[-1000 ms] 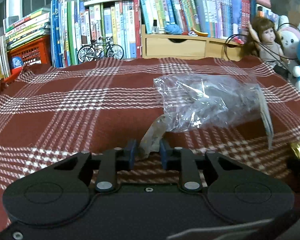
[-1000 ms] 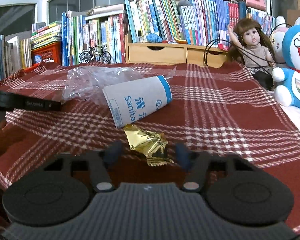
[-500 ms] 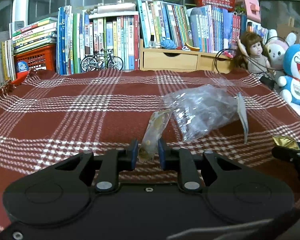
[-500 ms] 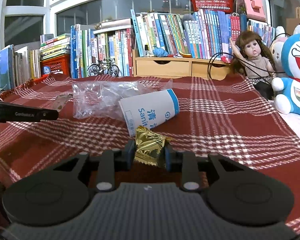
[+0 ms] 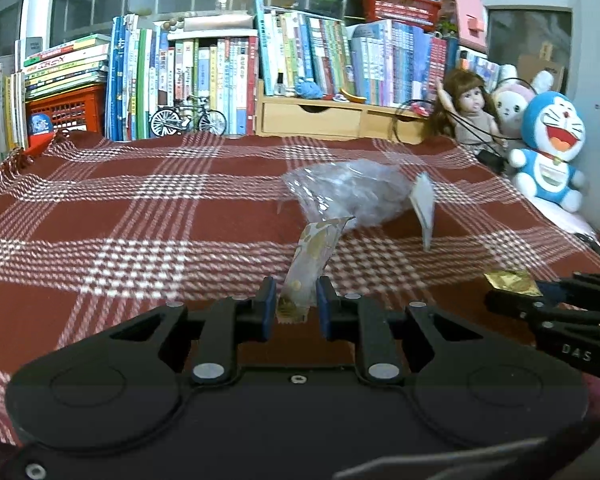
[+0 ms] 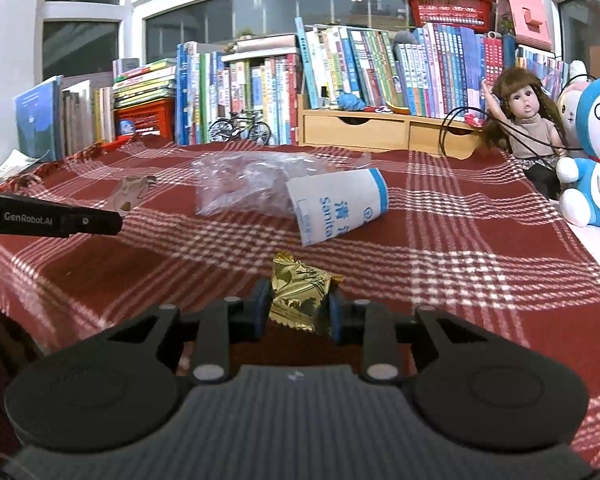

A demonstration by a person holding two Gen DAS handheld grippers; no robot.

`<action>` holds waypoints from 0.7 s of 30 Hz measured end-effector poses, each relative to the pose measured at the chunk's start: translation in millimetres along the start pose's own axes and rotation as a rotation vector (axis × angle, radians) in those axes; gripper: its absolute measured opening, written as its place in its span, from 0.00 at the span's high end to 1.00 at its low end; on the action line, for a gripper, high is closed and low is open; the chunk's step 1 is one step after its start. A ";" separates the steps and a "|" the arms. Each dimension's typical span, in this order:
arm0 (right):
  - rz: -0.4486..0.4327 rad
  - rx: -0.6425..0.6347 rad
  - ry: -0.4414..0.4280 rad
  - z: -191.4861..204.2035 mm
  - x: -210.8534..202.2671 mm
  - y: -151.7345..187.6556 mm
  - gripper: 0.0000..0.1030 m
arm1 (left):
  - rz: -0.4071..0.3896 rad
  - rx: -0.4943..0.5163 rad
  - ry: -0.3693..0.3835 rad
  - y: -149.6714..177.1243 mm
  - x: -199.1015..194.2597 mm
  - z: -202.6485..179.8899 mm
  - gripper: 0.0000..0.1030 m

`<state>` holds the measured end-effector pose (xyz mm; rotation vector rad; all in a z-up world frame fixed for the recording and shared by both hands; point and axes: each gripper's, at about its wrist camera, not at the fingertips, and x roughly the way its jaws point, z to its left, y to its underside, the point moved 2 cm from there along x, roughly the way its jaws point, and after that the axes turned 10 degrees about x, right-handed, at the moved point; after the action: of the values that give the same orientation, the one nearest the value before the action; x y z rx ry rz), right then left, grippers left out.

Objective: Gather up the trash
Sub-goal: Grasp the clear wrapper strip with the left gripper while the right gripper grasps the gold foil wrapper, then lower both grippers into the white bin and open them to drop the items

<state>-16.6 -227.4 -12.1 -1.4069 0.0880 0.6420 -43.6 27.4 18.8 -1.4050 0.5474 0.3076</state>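
Gold foil of a crumpled wrapper (image 6: 302, 300) is pinched in the right claw (image 6: 298, 312); from the left wrist only its tip (image 5: 510, 282) is seen. A pale, gold-printed wrapper (image 5: 312, 264) is clamped upright in the left claw (image 5: 296, 312), both held above the red plaid bench (image 6: 460, 240). Printed lettering on the tipped white paper cup (image 6: 338, 208) is shown only in the right view; in the left, the cup (image 5: 424, 204) appears edge-on. A crumpled clear plastic bag (image 6: 244, 184) touches it; the cup's inside cannot be made out.
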 end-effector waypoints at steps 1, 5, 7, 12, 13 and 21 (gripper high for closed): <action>0.004 -0.005 -0.006 1.2 -3.1 1.8 0.66 | -0.001 0.002 0.005 2.2 -4.1 -1.8 0.81; 0.024 -0.008 -0.025 5.6 -15.4 10.0 0.66 | 0.008 -0.009 0.029 12.2 -20.4 -7.9 0.81; 0.034 -0.014 -0.035 7.9 -21.9 14.2 0.66 | 0.013 -0.022 0.035 17.0 -27.7 -8.7 0.81; 0.058 -0.007 -0.059 11.7 -35.4 24.7 0.66 | 0.034 -0.063 0.040 33.5 -44.3 -10.4 0.81; 0.064 -0.004 -0.061 12.3 -37.7 27.7 0.66 | 0.040 -0.064 0.037 39.8 -47.8 -12.0 0.81; 0.124 0.028 -0.077 17.4 -47.5 51.5 0.66 | 0.136 -0.091 0.038 87.5 -59.7 -24.3 0.81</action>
<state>-85.4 -227.2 -34.2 -1.3559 0.1230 0.7945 -143.1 23.9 -25.0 -1.4667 0.6689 0.4203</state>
